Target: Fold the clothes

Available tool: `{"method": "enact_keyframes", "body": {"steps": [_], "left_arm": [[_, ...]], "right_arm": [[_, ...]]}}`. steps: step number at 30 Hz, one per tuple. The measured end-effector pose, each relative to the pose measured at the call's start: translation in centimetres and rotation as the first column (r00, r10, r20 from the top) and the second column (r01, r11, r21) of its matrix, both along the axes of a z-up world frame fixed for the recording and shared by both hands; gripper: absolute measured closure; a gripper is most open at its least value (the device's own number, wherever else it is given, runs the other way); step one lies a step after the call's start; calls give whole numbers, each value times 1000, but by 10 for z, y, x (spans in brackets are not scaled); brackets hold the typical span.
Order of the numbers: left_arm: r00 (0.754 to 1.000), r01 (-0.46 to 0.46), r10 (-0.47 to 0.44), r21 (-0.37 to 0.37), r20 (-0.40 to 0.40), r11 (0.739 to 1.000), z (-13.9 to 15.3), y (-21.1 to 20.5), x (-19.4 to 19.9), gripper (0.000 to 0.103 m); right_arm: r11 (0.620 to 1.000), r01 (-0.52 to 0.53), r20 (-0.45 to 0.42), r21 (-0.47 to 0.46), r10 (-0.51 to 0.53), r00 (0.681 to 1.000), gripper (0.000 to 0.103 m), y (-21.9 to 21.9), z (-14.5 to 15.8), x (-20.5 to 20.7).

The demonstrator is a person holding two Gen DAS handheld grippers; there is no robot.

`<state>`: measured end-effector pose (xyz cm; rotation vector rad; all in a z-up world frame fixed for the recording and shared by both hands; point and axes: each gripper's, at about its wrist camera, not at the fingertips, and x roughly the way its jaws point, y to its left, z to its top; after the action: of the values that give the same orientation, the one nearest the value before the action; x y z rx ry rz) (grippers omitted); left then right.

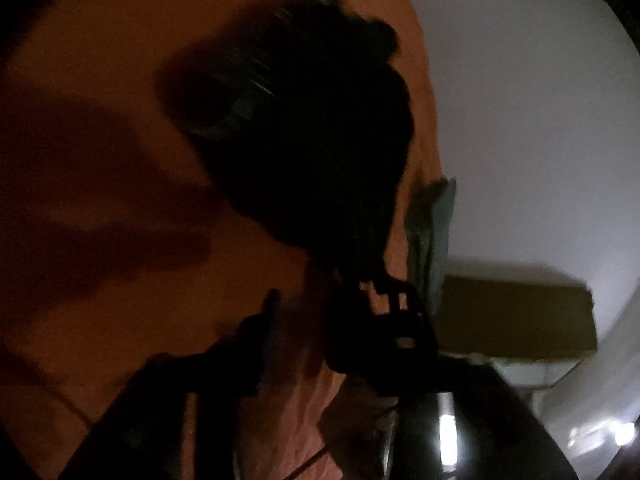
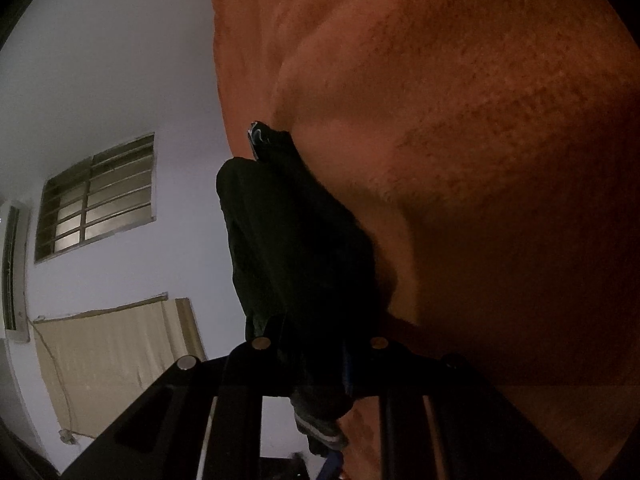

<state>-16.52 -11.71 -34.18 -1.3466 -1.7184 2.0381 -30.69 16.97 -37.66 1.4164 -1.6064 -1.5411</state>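
In the left wrist view a dark garment (image 1: 312, 132) lies bunched on an orange fleece cover (image 1: 100, 60); its lower end tapers down to my left gripper (image 1: 320, 304). The black fingers (image 1: 268, 312) stand apart with orange cloth showing in the gap, so this gripper is open; the picture is dim and blurred. In the right wrist view my right gripper (image 2: 320, 344) is shut on the dark garment (image 2: 296, 240), which rises from between the jaws as a thick fold with a pale label at its top. A grey-striped hem (image 2: 320, 428) hangs below the jaws. The orange cover (image 2: 460, 120) fills the right side.
A pale wall (image 2: 120, 60) has a barred window (image 2: 96, 196), an air-conditioning unit (image 2: 14, 272) at the left edge and a beige cloth (image 2: 116, 360) hanging below. A brown box (image 1: 516, 316) and a grey-green cloth (image 1: 432, 232) sit beyond the cover's edge.
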Motion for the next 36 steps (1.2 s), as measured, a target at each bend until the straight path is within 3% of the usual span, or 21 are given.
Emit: {"method": "enact_keyframes", "body": {"steps": [1,4,7,11,14,15,16,20,21,23,25,27,29,31,32,33,36], "left_arm": [[1000,-5,5,-23,7,1000,0,5,2,55],[995,-92,92,15,48,996,-15,6,-31,54],[982,-176,171,60,77,983,-28,-3,-27,42],[964,-246,236,75,124,966,-44,-12,-20,37],[942,-334,331,60,52,941,-42,-17,-16,38],[924,-381,381,26,19,924,-38,-22,-15,44],[908,-420,420,-18,-6,908,-34,-31,-16,59],[858,-511,507,-32,-78,859,-20,-84,-19,88],[842,-534,527,-42,-112,844,-13,-102,-15,103],[812,-567,542,-69,-216,821,9,-134,-10,103],[812,-568,547,-57,-204,821,16,-155,-4,103],[830,-555,548,-58,-108,830,10,-156,1,100],[845,-531,534,-76,31,844,-2,-143,3,86],[847,-519,517,-15,127,855,-14,-123,21,39],[852,-506,498,15,160,862,-18,-111,27,30],[874,-465,455,26,171,885,-19,-98,27,25],[935,-323,310,52,174,945,-13,-59,21,25]], "right_arm": [[1000,-4,1,-1,4,1000,89,0,0,0],[1000,-12,2,-7,12,1000,89,1,-2,0],[1000,-30,-5,-1,30,1000,88,2,-5,0],[999,-47,4,-11,47,999,88,4,-8,-1],[999,-52,1,-6,52,999,88,4,-6,-2],[999,-50,-1,-3,50,999,88,5,-6,-2],[999,-43,-2,1,43,999,88,7,-5,-2],[1000,23,16,-19,-22,1000,88,14,-8,0],[999,26,18,-19,-25,1000,88,14,-7,1],[999,26,23,-30,-25,999,88,15,-5,3],[999,22,30,-45,-21,999,88,17,-5,5],[998,20,34,-56,-18,999,88,19,-5,7],[998,19,36,-59,-17,999,88,19,-7,8],[998,18,38,-61,-16,999,88,19,-8,9],[998,17,39,-61,-15,999,88,20,-8,9],[998,16,37,-60,-14,999,88,20,-8,9],[998,13,34,-59,-11,999,88,20,-8,9]]}}
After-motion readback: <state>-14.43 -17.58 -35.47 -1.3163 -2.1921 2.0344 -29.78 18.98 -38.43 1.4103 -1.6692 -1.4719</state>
